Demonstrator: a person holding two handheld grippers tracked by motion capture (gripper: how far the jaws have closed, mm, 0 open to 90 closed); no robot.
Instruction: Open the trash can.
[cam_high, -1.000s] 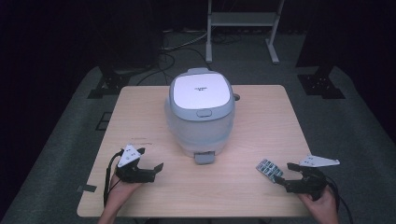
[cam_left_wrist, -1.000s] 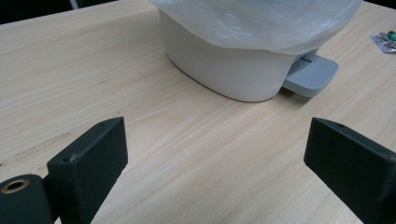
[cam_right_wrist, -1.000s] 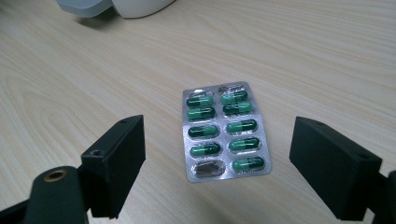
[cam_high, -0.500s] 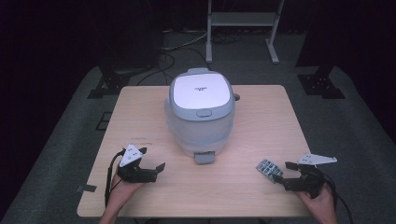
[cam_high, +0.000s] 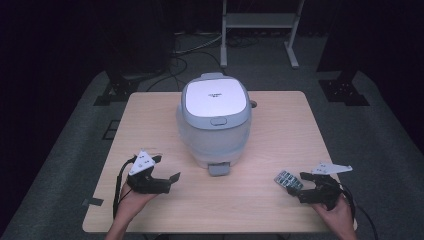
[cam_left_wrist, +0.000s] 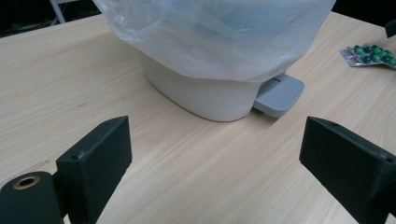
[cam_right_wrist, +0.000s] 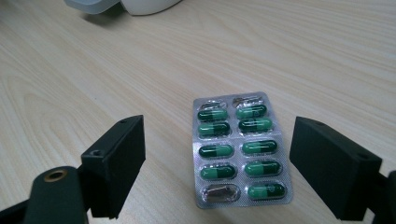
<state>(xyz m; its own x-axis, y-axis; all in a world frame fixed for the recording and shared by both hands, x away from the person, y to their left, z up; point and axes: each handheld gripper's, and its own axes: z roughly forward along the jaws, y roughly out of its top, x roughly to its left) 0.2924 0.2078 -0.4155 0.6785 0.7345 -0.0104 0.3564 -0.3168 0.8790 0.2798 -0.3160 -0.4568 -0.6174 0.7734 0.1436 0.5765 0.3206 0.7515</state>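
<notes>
Lying flat on the wooden table (cam_high: 150, 125), the blister pack (cam_right_wrist: 240, 149) of green capsules sits between the spread jaws of the right gripper (cam_right_wrist: 219, 170), untouched. The left gripper (cam_high: 165, 181), jaws also spread wide, faces the pedal bin (cam_high: 215, 120) at the table's centre, holding nothing.

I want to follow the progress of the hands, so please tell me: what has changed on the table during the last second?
The left gripper has drifted slightly toward the white pedal bin lined with a clear plastic bag; its jaws stay open and empty. The right gripper still waits, open, just short of the silver blister pack of green capsules, which has not moved. Nothing was grasped or released.
</notes>
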